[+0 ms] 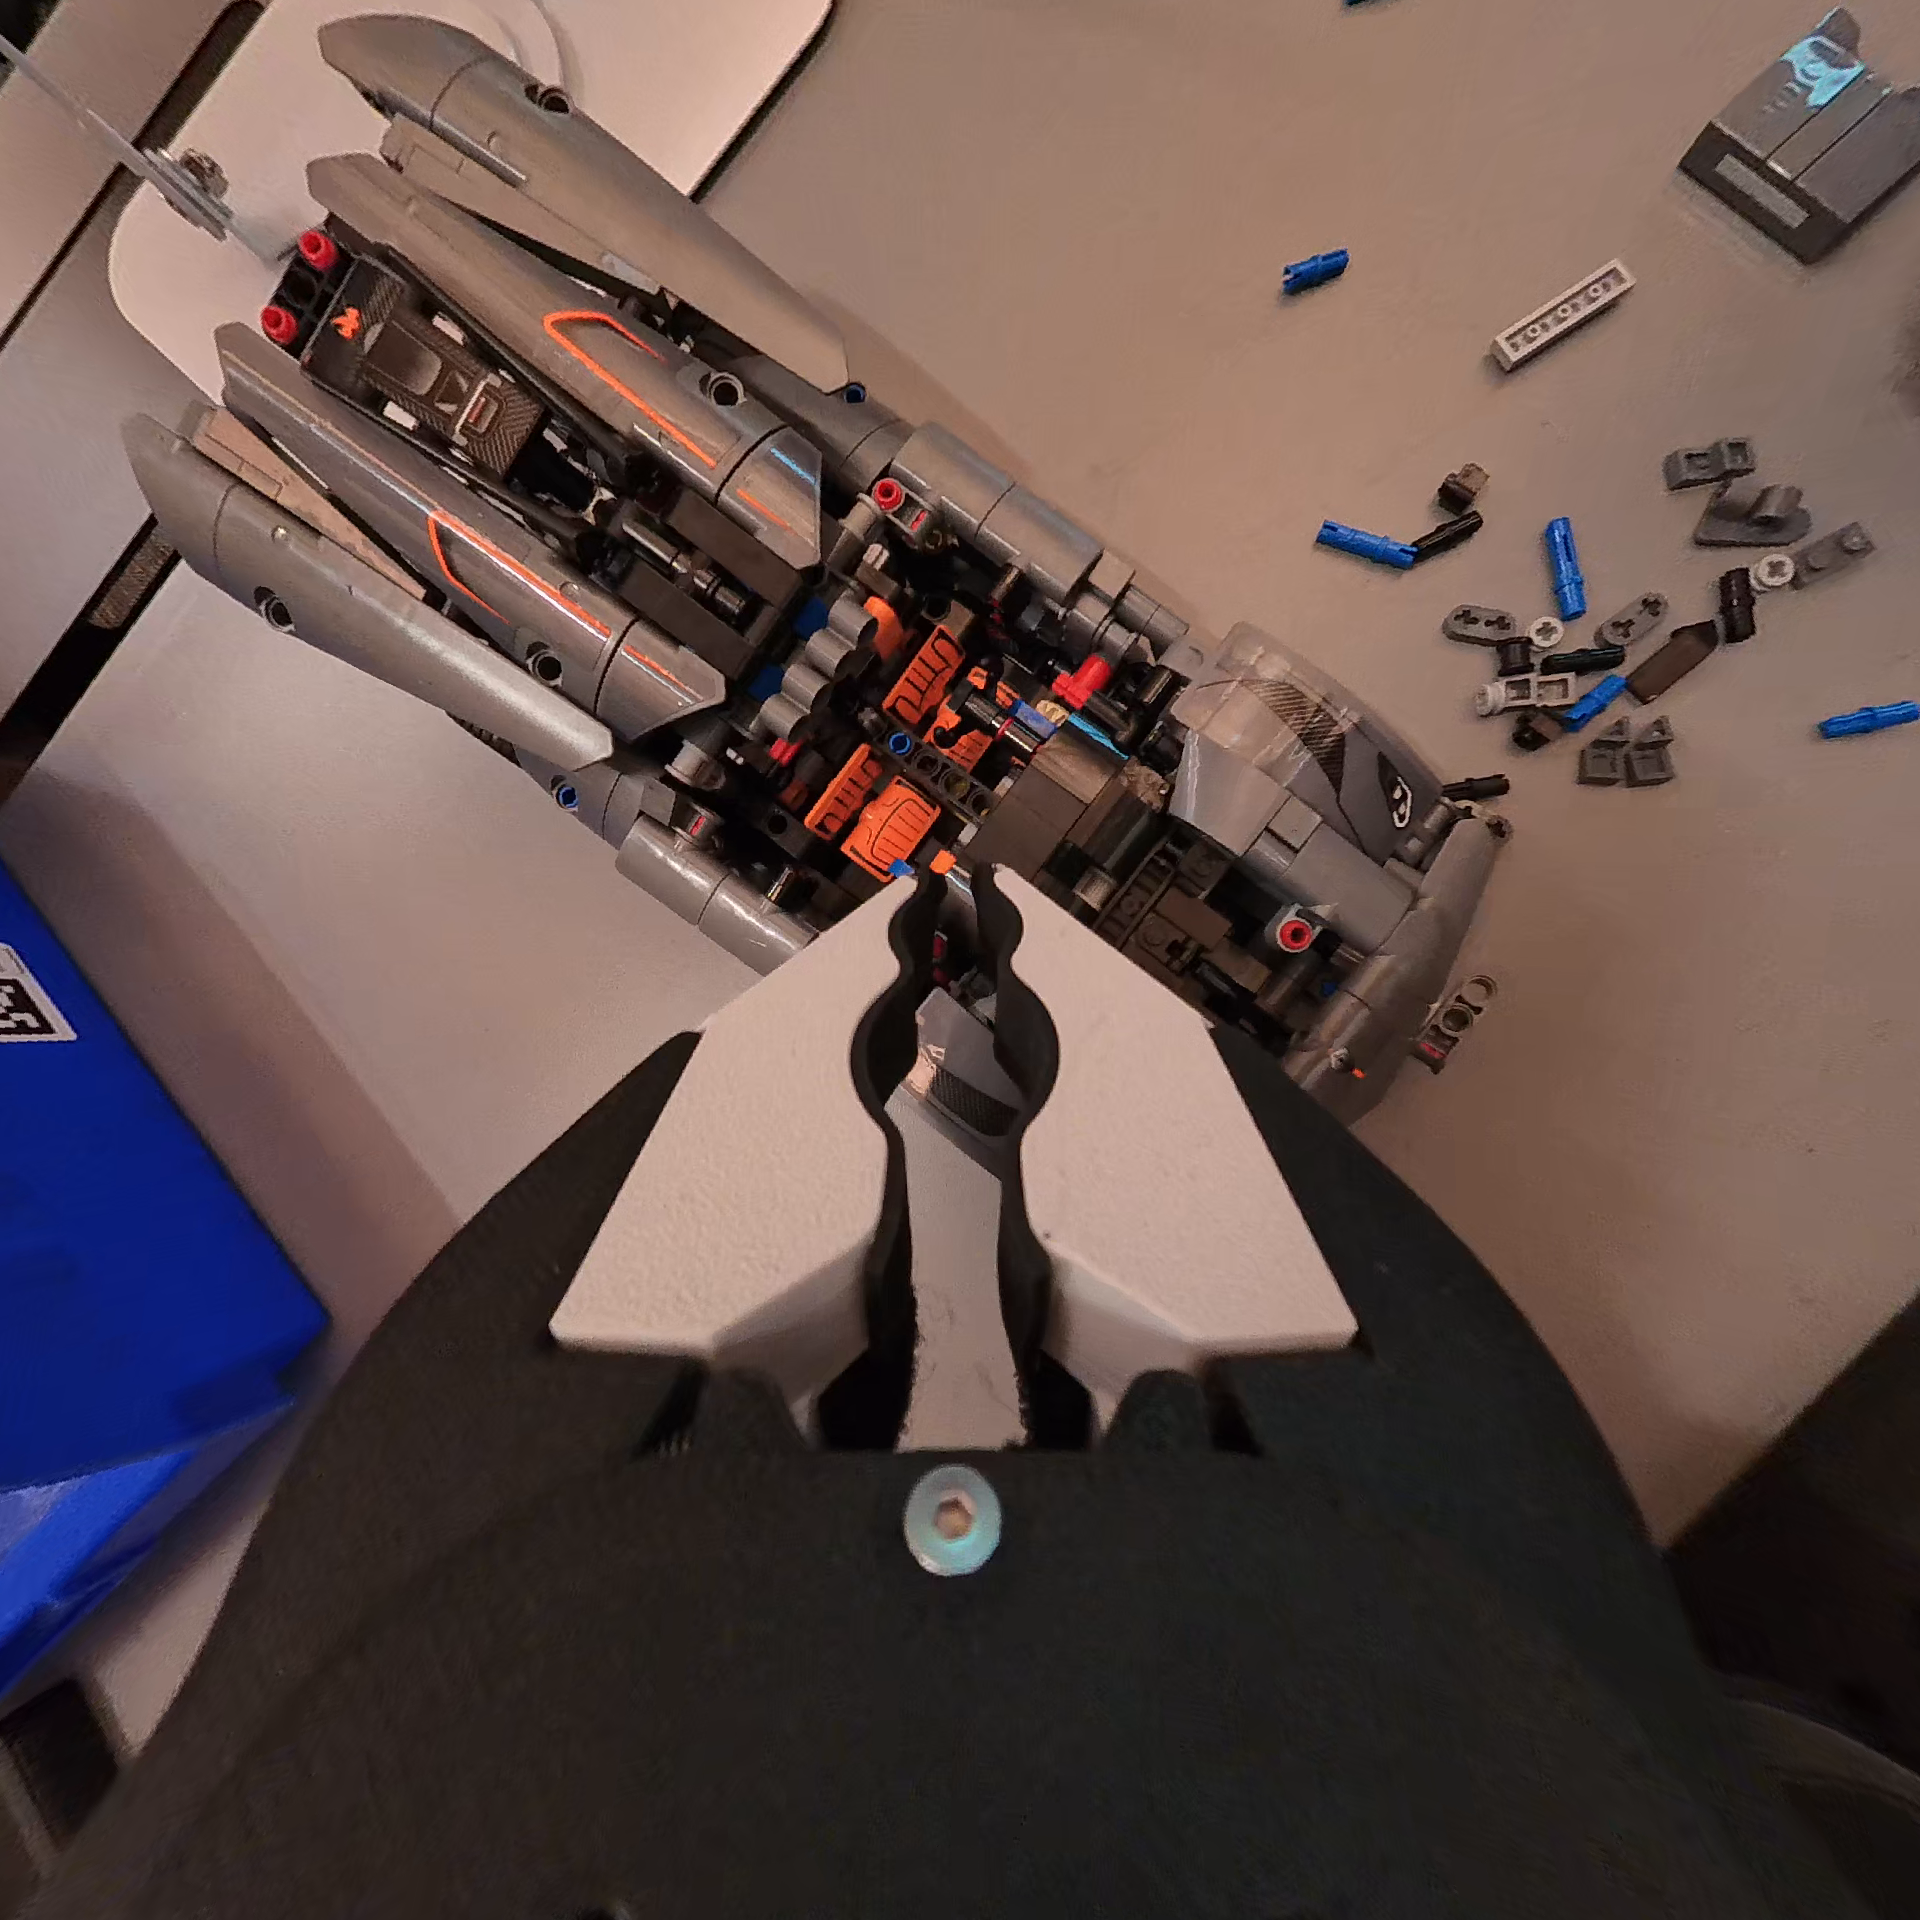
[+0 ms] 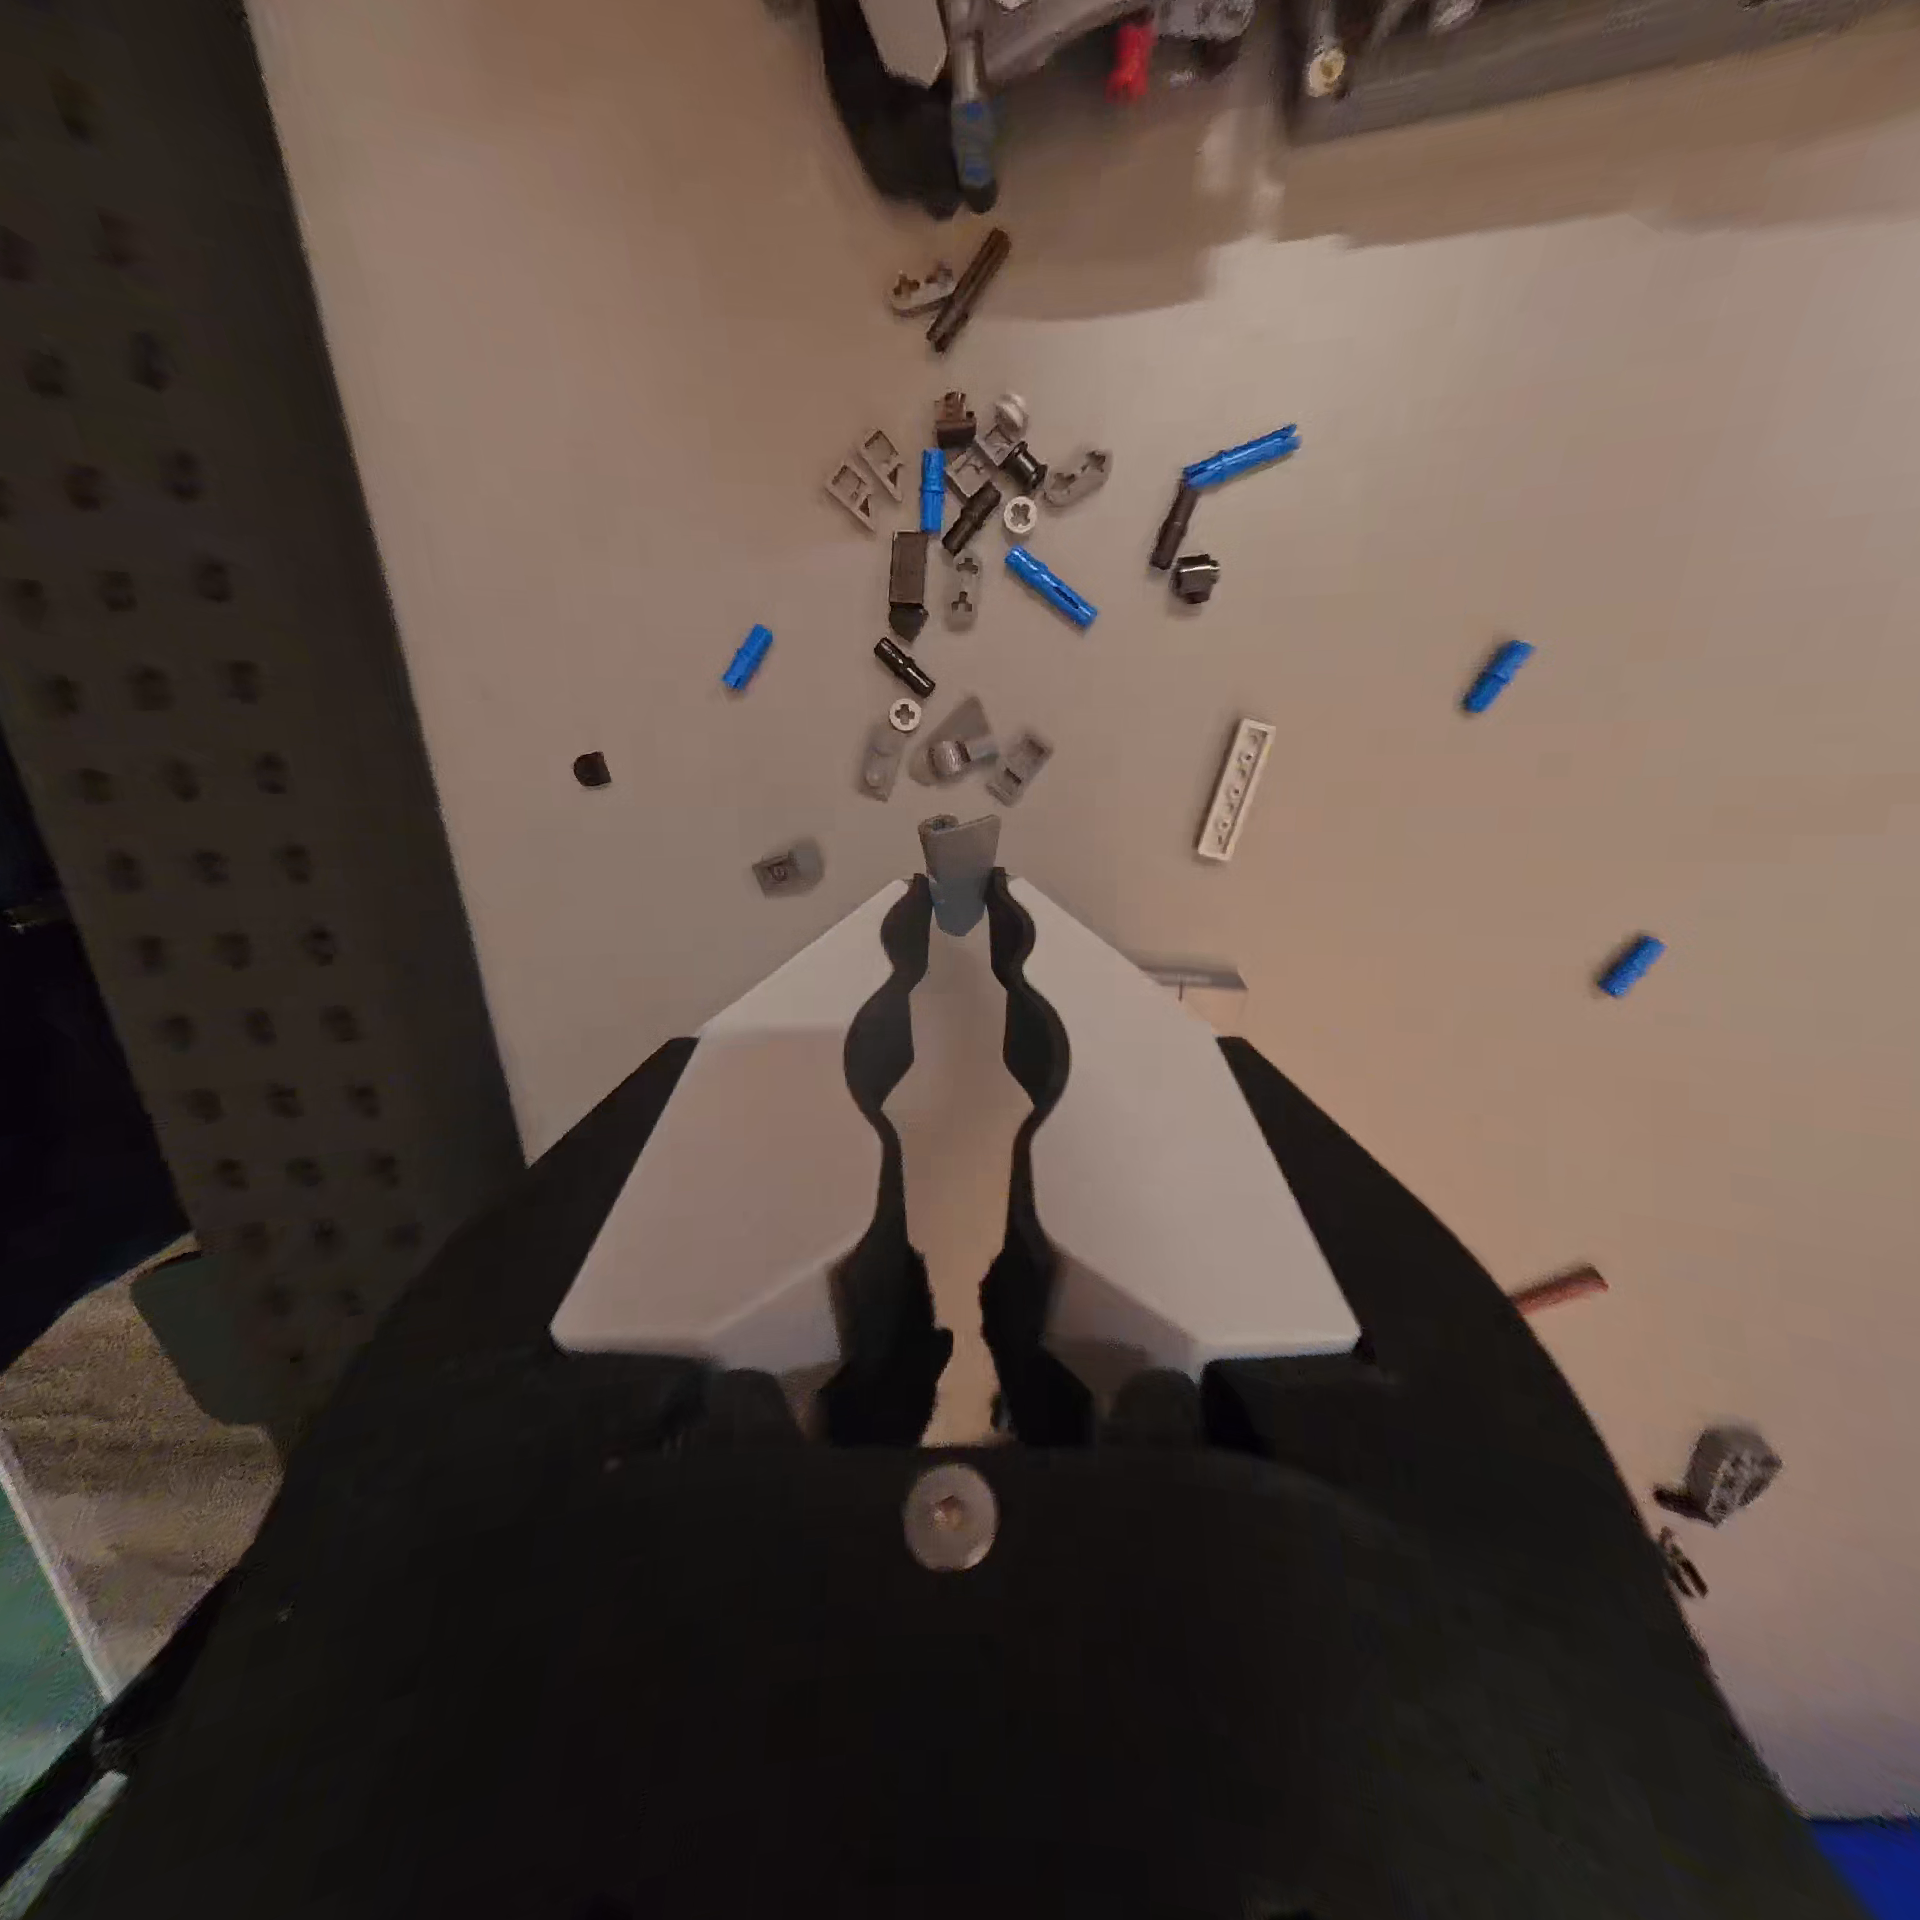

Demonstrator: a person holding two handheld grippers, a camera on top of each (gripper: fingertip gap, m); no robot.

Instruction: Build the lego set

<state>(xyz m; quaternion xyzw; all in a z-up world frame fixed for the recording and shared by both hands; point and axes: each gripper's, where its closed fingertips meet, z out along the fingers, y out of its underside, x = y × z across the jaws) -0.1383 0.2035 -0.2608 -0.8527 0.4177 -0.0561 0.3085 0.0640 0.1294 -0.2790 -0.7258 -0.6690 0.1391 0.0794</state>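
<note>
A large grey, black and orange lego car model point(image 1: 790, 582) lies across the table in the left wrist view. My left gripper point(image 1: 954, 878) is at the model's near side, its jaws nearly closed and pinching the model's edge beside a small orange bit point(image 1: 940, 860). In the right wrist view my right gripper point(image 2: 956, 883) is shut on a small grey piece point(image 2: 958, 847) with a blue end, held above the table. Loose grey, black and blue pieces point(image 2: 966, 582) lie just ahead of it. The model's edge point(image 2: 1143, 42) shows blurred at the top.
Loose pieces point(image 1: 1621, 644) lie right of the model, with a light grey studded plate point(image 1: 1564, 312) and a dark sloped sub-assembly point(image 1: 1808, 145) beyond. A blue box point(image 1: 114, 1278) stands at the left. A dark perforated panel point(image 2: 187, 727) runs along the table's left side. Across from one pair of fingers to the other is roughly 20 cm. To reach the light grey studded plate point(image 1: 1564, 312) in a straight line is about 7 cm for my right fingers, about 20 cm for my left. Seen from the right wrist view point(image 2: 1228, 793) as well.
</note>
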